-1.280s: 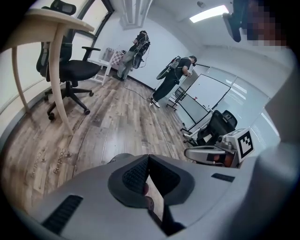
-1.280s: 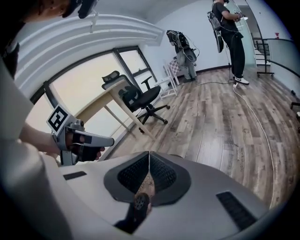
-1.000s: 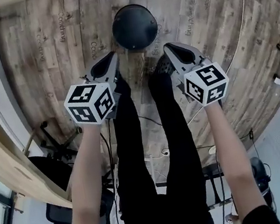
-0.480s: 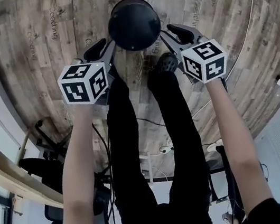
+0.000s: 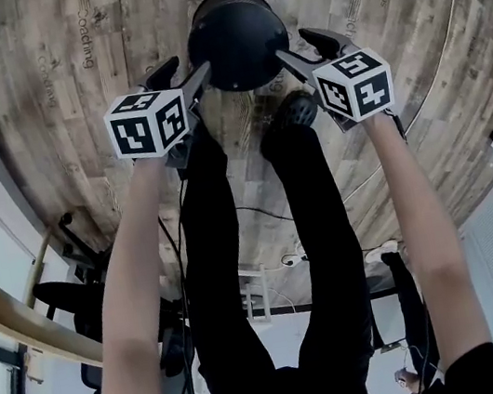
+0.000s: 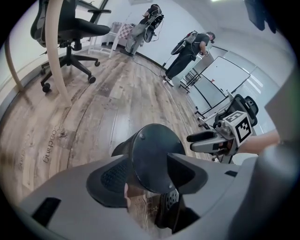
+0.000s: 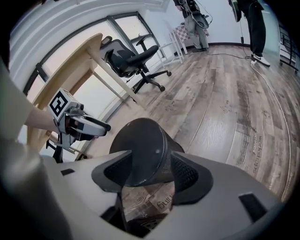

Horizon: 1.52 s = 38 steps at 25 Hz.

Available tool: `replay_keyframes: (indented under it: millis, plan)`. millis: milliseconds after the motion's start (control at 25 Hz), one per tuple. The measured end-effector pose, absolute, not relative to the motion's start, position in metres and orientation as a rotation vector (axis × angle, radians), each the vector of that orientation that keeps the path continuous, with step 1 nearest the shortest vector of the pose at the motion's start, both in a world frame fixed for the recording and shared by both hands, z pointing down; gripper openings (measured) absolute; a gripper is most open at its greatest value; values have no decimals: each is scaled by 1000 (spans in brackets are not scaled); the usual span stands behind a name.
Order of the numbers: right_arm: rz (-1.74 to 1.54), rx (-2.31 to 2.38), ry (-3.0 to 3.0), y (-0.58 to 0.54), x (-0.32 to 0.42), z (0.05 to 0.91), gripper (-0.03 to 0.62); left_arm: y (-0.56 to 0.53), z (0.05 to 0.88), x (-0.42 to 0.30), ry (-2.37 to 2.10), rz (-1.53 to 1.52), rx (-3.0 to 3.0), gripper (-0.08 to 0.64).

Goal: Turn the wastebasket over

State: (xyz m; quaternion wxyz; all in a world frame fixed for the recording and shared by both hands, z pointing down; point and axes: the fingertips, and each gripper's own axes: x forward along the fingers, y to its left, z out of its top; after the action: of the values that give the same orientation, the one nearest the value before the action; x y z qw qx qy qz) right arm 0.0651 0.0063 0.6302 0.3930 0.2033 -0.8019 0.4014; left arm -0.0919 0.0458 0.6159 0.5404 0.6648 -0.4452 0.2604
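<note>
A black mesh wastebasket (image 5: 235,37) stands upside down on the wood floor, its solid base facing up. My left gripper (image 5: 188,68) is at its left side and my right gripper (image 5: 297,45) at its right side. Both sets of jaws are opening, and neither pair presses on the basket. In the left gripper view the wastebasket (image 6: 152,159) fills the gap ahead of my left gripper (image 6: 150,177), with the right gripper (image 6: 206,138) beyond it. The right gripper view shows the wastebasket (image 7: 143,150) just ahead of my right gripper (image 7: 151,174), and the left gripper (image 7: 86,125) past it.
The person's legs and a shoe (image 5: 293,110) stand right behind the basket. An office chair (image 6: 70,30) and a curved wooden table leg (image 6: 55,56) are off to the left. Two people (image 6: 187,49) stand far back, and a cable (image 5: 259,213) trails on the floor.
Both grippers have come down from in front of the basket to flank its sides. Their jaws, shut a second ago, now stand apart.
</note>
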Motion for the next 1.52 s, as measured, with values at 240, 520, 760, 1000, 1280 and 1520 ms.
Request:
replay_keyframes:
  millis: [240,520,760,1000,1280,1520]
  plan:
    - [1005,478,-2007,10,59,656,296,49,651,-95,-1014,616,1536,301]
    - [1016,427,-2007,13,48,674,337,46,667,-90,-923,605,1582,349]
    - [1113,413,-1989,14,48,678,344,41,675,-93,-935,520,1553,350]
    - [1197,379,-1960,16,46,681,342,46,680,-88,-914,430,1475,350]
    - [1237,380,-1963,18,45,681,342,46,681,-80,-856,390,1486,345]
    - [1218,433,-1985,23,44,678,341,50,678,-77,-851,441,1506,345]
